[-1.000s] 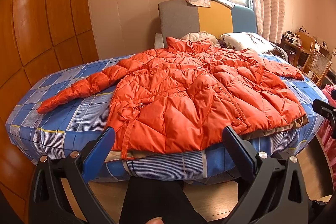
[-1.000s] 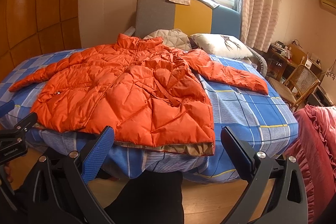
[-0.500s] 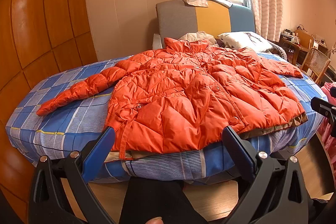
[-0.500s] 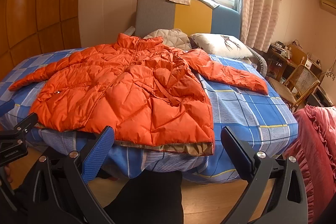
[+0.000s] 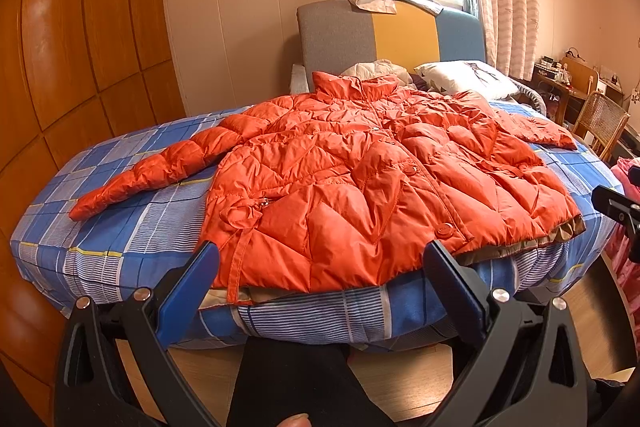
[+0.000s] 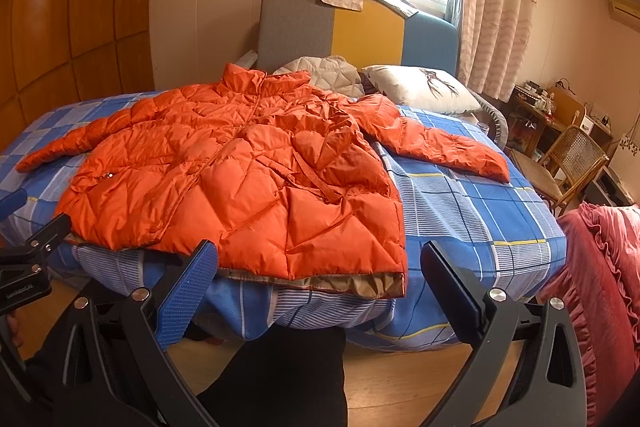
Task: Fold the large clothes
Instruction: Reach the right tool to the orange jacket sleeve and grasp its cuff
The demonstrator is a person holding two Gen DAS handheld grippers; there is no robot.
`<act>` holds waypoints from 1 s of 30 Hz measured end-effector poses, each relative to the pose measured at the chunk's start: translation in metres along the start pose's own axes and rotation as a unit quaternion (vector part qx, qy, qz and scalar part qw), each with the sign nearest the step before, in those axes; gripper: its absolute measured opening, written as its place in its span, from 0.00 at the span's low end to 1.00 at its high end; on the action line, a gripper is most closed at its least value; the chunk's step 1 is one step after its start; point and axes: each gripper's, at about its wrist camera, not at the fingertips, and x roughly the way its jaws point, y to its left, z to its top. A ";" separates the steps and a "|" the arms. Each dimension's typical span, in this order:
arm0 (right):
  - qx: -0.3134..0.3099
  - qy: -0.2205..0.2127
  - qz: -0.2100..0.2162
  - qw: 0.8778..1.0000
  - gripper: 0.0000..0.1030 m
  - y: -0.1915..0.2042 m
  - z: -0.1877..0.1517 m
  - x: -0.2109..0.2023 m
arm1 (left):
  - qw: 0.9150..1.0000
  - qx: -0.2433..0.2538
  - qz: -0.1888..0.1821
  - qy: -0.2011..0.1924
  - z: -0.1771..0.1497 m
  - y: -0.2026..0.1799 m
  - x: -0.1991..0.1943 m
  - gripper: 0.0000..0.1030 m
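Note:
An orange quilted down jacket [image 5: 360, 183] lies spread front-up on a bed with a blue checked sheet [image 5: 132, 227], collar toward the headboard, both sleeves stretched out sideways. It also shows in the right wrist view [image 6: 248, 179]. Its hem hangs at the bed's near edge. My left gripper [image 5: 320, 267] is open and empty, just short of the hem's left half. My right gripper [image 6: 318, 267] is open and empty, just short of the hem's right corner.
A grey, yellow and blue headboard [image 5: 384, 35] stands at the far end with pillows [image 6: 420, 87] in front. A wooden wardrobe wall [image 5: 72, 47] is left. A wicker chair [image 6: 568, 163] and pink ruffled fabric [image 6: 600, 287] are at the right. Wood floor lies below.
The left wrist view has shifted very slightly, so the jacket sits a little further left. The right view and the jacket are unchanged.

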 end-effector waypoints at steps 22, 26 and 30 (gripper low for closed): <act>0.001 0.007 -0.001 1.000 0.97 -0.003 0.000 0.005 | 1.000 -0.006 -0.001 0.009 0.003 0.005 0.004 0.98; 0.018 0.023 -0.005 1.000 0.97 -0.015 0.003 0.017 | 1.000 -0.014 -0.002 0.027 0.003 0.017 0.018 0.98; 0.056 0.061 -0.010 0.997 0.97 -0.038 0.006 0.043 | 0.996 -0.069 0.009 0.048 0.009 0.060 0.044 0.98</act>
